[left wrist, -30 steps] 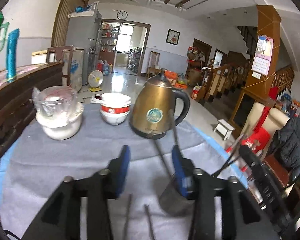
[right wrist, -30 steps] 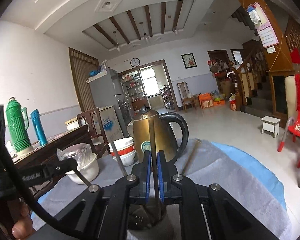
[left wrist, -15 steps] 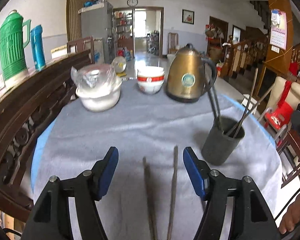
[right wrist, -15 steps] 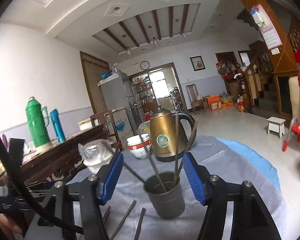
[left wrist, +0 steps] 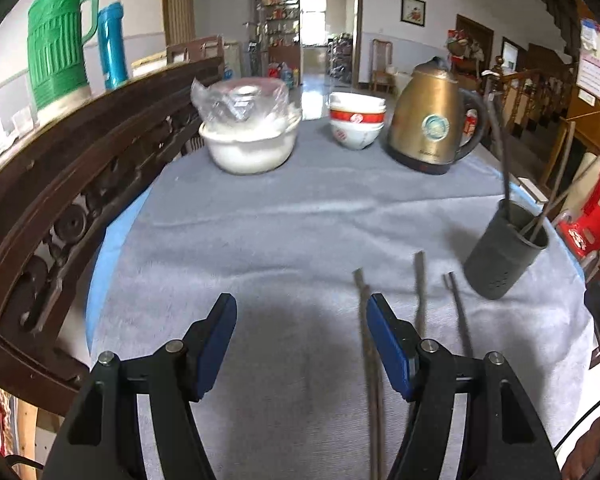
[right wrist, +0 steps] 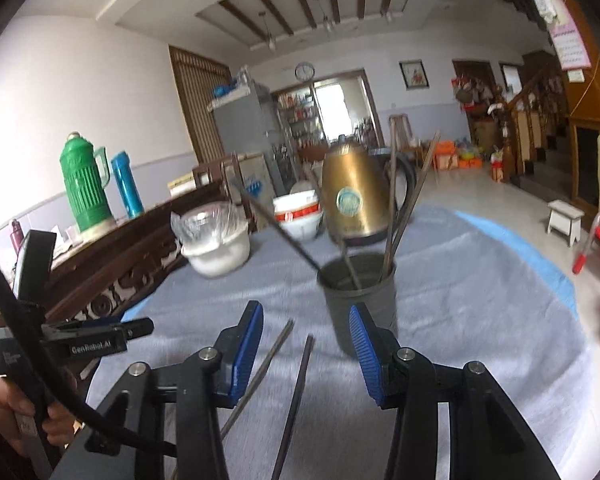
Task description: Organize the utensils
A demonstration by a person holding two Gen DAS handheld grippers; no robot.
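A dark grey utensil cup (left wrist: 506,256) stands on the grey cloth at the right and holds several chopsticks; it also shows in the right wrist view (right wrist: 360,300). Loose chopsticks (left wrist: 420,292) lie flat on the cloth to the cup's left, and in the right wrist view (right wrist: 296,388) they lie between the open jaws. My left gripper (left wrist: 302,340) is open and empty above the cloth, with one chopstick (left wrist: 370,360) beside its right finger. My right gripper (right wrist: 306,344) is open and empty, just short of the cup.
A brass kettle (left wrist: 432,120), stacked red and white bowls (left wrist: 356,124) and a plastic-covered white bowl (left wrist: 252,136) stand at the table's far side. A carved wooden bench back (left wrist: 72,176) runs along the left. Chairs and a white stool (right wrist: 564,220) stand beyond the right edge.
My right gripper opened, let go of a chopstick in the cup and drew back. My left gripper pulled back and left from the cup, so the loose chopsticks came into view.
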